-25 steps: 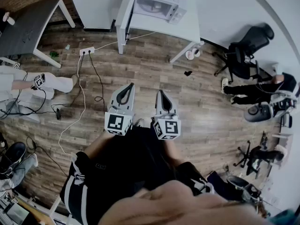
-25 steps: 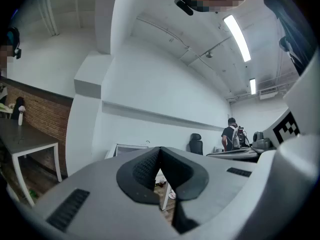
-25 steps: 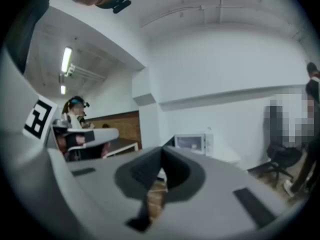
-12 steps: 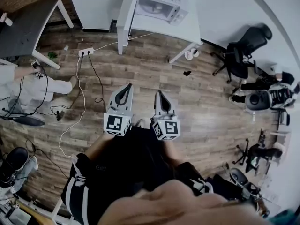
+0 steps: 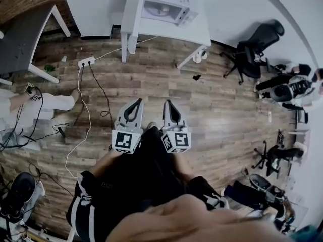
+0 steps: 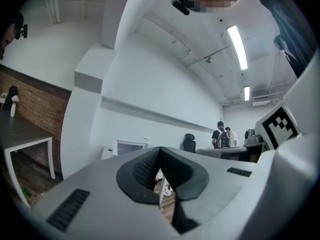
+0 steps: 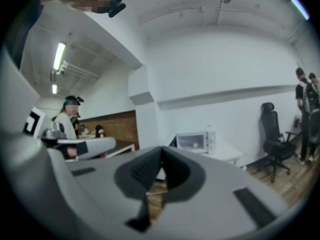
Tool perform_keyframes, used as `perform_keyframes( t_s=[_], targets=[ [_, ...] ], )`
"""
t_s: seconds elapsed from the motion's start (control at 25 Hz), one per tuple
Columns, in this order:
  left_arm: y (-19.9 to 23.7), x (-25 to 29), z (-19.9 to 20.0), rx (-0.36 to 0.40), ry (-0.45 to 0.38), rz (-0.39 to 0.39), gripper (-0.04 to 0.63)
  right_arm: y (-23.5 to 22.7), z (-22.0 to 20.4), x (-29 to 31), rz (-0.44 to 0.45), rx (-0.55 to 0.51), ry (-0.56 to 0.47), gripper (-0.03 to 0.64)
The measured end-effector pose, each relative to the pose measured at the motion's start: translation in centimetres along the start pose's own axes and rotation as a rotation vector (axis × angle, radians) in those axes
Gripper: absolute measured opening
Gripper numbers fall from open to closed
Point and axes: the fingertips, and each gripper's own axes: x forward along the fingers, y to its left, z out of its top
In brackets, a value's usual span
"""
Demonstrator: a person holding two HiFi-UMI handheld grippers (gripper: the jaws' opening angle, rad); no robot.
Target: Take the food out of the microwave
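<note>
White microwave (image 5: 164, 9) sits door-shut at the surface's (image 5: 171, 32) back edge, well apart and straight ahead of us; food presumably inside. Left tool (image 5: 137, 101) and right tool (image 5: 167, 102) are both closed and empty; we judge the right nearer.

A black office chair (image 5: 254, 52) is seen right of the white table (image 5: 199, 33); a power strip (image 5: 86, 62) with cables is laid on the wooden floor (image 5: 151, 84) near a dark table (image 5: 22, 44).

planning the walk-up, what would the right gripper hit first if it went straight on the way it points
The right gripper has open floor ahead, then probably the white table under the microwave; depth is unclear.
</note>
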Motion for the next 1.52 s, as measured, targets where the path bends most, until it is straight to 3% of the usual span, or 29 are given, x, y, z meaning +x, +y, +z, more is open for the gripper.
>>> perform_keyframes(
  t_s=[0.44, 0.76, 1.24, 1.52],
  targets=[
    [1.6, 4.8, -0.2, -0.012, 0.009, 0.004, 0.032, -3.3, 0.0, 5.2, -0.005, 0.005, 0.009, 0.031],
    [2.5, 13.3, -1.0, -0.028, 0.02, 0.039, 0.032, -9.6, 1.0, 11.1, 0.012, -0.003, 0.018, 0.031],
    [3.6, 28.1, -0.8, -0.048, 0.042, 0.16, 0.032, -20.0, 4.0, 21.6, 0.119, -0.035, 0.052, 0.031],
    [3.7, 30.8, -0.6, -0.036, 0.036, 0.242, 0.031, -22.9, 3.5, 24.8, 0.183, -0.034, 0.072, 0.031]
  ],
)
